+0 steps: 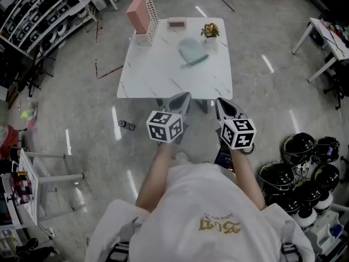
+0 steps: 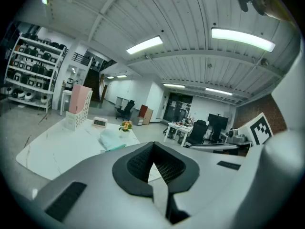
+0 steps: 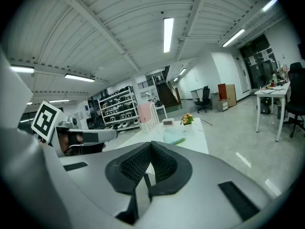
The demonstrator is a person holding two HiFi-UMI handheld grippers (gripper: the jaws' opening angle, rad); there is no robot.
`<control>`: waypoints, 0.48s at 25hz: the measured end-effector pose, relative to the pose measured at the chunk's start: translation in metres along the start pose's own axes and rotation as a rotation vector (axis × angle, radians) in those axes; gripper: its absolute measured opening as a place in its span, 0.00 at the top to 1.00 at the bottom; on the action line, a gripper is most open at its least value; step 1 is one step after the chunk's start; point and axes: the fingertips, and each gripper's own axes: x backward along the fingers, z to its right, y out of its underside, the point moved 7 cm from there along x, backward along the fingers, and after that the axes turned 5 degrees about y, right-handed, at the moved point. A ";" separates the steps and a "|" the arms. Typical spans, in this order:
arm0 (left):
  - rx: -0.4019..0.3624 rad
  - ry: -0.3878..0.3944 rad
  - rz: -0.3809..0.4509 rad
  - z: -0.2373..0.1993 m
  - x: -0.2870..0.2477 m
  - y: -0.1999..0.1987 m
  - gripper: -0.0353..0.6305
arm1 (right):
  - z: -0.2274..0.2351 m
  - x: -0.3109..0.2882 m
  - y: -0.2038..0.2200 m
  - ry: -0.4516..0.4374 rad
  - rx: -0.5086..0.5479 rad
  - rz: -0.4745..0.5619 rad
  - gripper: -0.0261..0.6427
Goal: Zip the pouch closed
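Observation:
A pale green pouch point(image 1: 193, 52) lies on the far right part of the white marble table point(image 1: 163, 75). It also shows small in the left gripper view as the pouch point(image 2: 112, 140) and in the right gripper view as the pouch point(image 3: 174, 137). My left gripper point(image 1: 184, 97) and right gripper point(image 1: 220, 103) hover side by side over the floor, just short of the table's near edge and well away from the pouch. Both are shut with nothing between the pads, as the left gripper point(image 2: 153, 149) and the right gripper point(image 3: 151, 147) show in their own views.
On the table's far side stand a pink file box point(image 1: 139, 12), a small clock point(image 1: 176, 22) and a flower pot point(image 1: 210, 31). Several black helmets point(image 1: 297, 173) sit on the floor at right. A small can point(image 1: 126, 125) lies on the floor left of the table. Shelving point(image 1: 32, 15) stands far left.

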 end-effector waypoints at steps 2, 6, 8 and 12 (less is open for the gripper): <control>0.003 -0.025 0.014 0.006 0.004 0.001 0.92 | 0.001 0.008 0.001 -0.014 -0.012 0.008 0.94; 0.008 -0.055 0.019 0.017 0.010 0.009 0.92 | 0.004 0.020 0.002 -0.028 -0.014 0.015 0.94; 0.004 -0.068 0.012 0.019 0.010 0.011 0.92 | 0.006 0.022 0.003 -0.024 -0.006 0.015 0.94; 0.007 -0.098 0.021 0.021 0.013 0.011 0.91 | 0.011 0.026 0.003 -0.047 -0.038 0.044 0.94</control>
